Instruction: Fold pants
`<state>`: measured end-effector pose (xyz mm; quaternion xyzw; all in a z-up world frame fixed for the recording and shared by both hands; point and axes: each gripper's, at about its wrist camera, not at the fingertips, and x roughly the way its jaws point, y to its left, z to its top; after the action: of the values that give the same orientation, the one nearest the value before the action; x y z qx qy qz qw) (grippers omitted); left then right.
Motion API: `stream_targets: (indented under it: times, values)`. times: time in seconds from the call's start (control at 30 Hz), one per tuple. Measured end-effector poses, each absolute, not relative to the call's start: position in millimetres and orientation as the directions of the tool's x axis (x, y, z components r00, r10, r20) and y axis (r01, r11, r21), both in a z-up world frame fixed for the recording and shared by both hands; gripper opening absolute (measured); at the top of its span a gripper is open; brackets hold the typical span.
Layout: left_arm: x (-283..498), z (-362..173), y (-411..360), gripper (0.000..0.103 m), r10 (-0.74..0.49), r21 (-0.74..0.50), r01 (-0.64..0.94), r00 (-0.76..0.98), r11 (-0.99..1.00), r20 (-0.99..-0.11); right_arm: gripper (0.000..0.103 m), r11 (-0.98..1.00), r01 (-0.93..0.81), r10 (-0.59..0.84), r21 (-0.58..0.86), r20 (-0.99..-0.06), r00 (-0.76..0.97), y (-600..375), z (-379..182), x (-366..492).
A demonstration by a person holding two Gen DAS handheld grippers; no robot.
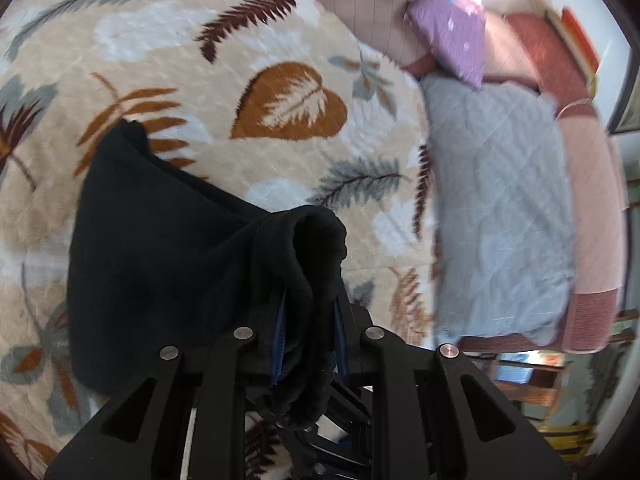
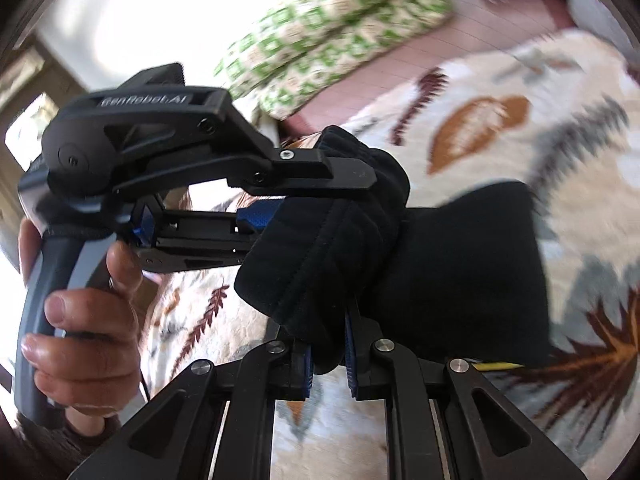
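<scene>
Both grippers, left (image 1: 308, 344) and right (image 2: 328, 354), are clenching the black pants' (image 1: 160, 264) ribbed waistband above the leaf-print blanket (image 1: 280, 32). Soft and limp, they are likely best held at the thick band.

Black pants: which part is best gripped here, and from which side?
Grip the ribbed waistband, coming in edge-on from the open end. It is the thick, bunched band, and both the left gripper and the right gripper already pinch it while the pants hang over the leaf-print blanket.
</scene>
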<state>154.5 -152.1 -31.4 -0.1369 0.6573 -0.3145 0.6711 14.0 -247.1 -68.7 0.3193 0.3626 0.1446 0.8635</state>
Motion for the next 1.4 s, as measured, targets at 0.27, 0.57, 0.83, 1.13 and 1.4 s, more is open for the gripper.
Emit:
stream_targets:
  times: [0.27, 0.57, 0.83, 1.13, 1.4]
  values:
    - [156, -43, -201, 0.033, -0.474, -0.491, 0.292, -0.133, 0.820, -0.870, 0.021, 0.436, 0.100, 0.616, 0.895, -0.377, 0.692, -306, -119, 11]
    - [153, -23, -194, 0.033, -0.429, -0.433, 0.322, -0.089, 0.842, -0.899, 0.040, 0.368, 0.105, 0.646, 0.924, -0.335, 0.686, -338, -114, -16]
    - [139, 20, -188, 0.033, -0.446, -0.393, 0.390, 0.051, 0.833, -0.894, 0.045, 0.407, 0.148, 0.535, 0.901, -0.367, 0.761, -379, -92, -54]
    - [90, -18, -106, 0.037, -0.515, -0.478, 0.292, 0.062, 0.828, -0.855, 0.052, 0.527, 0.137, 0.560, 0.839, -0.464, 0.686, -370, -78, 0]
    - [47, -53, -111, 0.037, -0.627, -0.614, 0.134, 0.096, 0.778, -0.773, 0.052, 0.580, 0.113, 0.610, 0.806, -0.523, 0.595, -358, -81, 48]
